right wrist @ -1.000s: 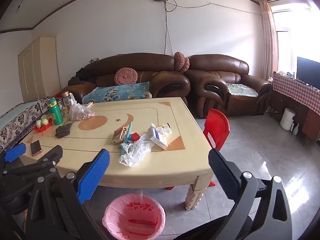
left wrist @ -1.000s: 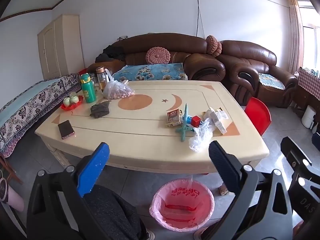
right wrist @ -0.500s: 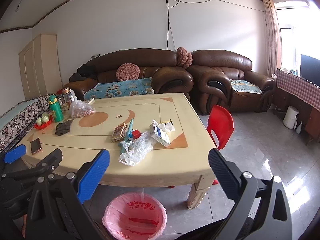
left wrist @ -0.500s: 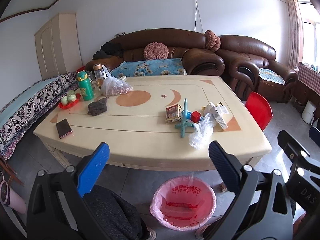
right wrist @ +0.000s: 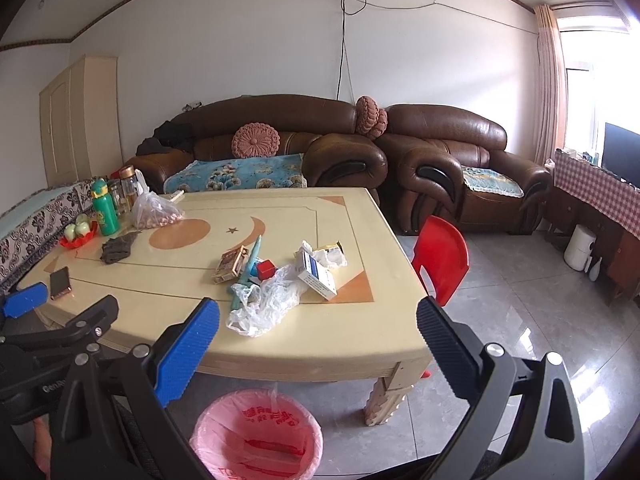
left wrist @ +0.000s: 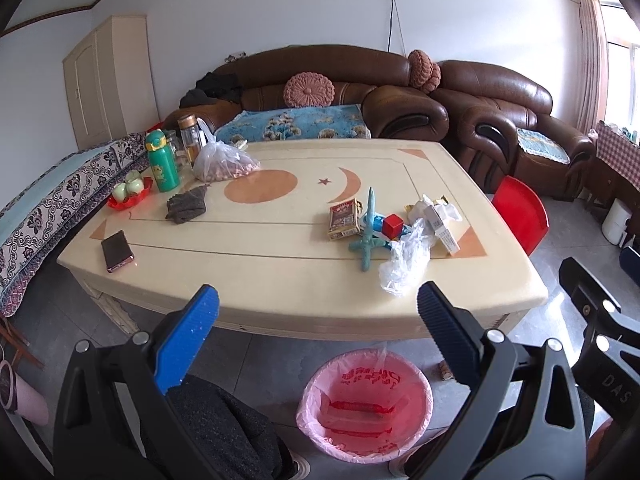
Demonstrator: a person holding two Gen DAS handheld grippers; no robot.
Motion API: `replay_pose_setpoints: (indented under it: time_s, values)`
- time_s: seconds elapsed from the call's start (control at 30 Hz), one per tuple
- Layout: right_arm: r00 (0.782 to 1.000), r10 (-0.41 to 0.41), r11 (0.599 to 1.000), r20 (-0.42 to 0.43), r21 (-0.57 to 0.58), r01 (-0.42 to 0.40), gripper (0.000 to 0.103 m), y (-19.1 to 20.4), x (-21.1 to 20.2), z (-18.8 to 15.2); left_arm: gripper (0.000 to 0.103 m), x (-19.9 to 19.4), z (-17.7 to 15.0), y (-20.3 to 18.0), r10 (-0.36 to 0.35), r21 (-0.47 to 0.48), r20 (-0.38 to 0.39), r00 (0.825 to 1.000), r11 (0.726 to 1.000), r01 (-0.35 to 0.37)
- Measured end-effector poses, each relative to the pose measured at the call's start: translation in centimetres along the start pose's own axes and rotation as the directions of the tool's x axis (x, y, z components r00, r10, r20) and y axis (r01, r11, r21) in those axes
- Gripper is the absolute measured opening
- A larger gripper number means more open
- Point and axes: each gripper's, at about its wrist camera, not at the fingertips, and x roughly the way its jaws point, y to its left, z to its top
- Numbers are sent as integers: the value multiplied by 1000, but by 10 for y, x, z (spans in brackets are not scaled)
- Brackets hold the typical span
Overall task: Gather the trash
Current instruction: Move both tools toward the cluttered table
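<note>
My left gripper (left wrist: 318, 312) has its fingers spread wide with nothing between them, hanging short of the near edge of the cream table (left wrist: 248, 280). My right gripper (right wrist: 318, 312) is spread just as wide and also holds nothing, off the same edge.

Just past the fingers, near that edge, lies the crumpled clear plastic bag (right wrist: 264, 304), its long axis slanting from the near left up to the far right. Its far end touches the white and blue carton (right wrist: 318, 276), which lies flat with its long axis running from far left to near right. Behind the carton sits crumpled white paper (right wrist: 330, 256). To the left of the bag a teal cross-shaped toy (left wrist: 368, 232) points away from me, with a red cube (left wrist: 393, 225) beside it and a small printed box (left wrist: 343, 218) to its left.

On the floor below the table edge stands the bin with a pink liner (left wrist: 366, 404), mouth up, some red things inside.

Farther out on the left are a phone (left wrist: 116, 250), a dark cloth (left wrist: 186, 206), a green bottle (left wrist: 162, 160) and a bag of nuts (left wrist: 224, 162). A red chair (right wrist: 440, 260) stands at the table's right side.
</note>
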Motion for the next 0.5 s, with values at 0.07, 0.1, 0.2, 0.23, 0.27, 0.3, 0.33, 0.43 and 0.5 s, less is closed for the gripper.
replay_pose_setpoints:
  time_s: [0.07,0.1,0.2,0.23,0.27,0.3,0.33,0.43,0.5]
  values:
    - [1000,18,1000,-17,15,-18,97,-3,8,-1,97,6,1,1,5,2,-15,1000,1000,-5]
    - [999,26,999,-23,27,-26,97,-5,13,-1,97,8,1,0,6,3,-19,1000,1000,-6]
    - [999,27,999,-26,32,-26,97,-9,22,0,97,14,3,-1,13,10,-22,1000,1000,-13]
    - [999,28,999,-26,29,-27,97,-9,25,0,97,15,4,-2,18,14,-22,1000,1000,-17]
    - [999,24,999,-26,26,-24,97,-9,27,0,97,17,5,-2,20,17,-24,1000,1000,-19]
    - [999,23,999,-24,24,-23,97,-9,28,0,97,19,7,-2,19,18,-26,999,1000,-19]
    - [999,27,999,-21,22,-26,97,-9,30,0,97,21,8,-2,17,18,-28,999,1000,-16]
    - [999,47,999,-12,19,-47,97,-11,36,-1,97,29,13,-1,-8,15,-37,999,1000,9]
    - [999,53,998,-10,20,-53,97,-14,42,-3,97,36,16,0,-35,22,-43,998,999,36]
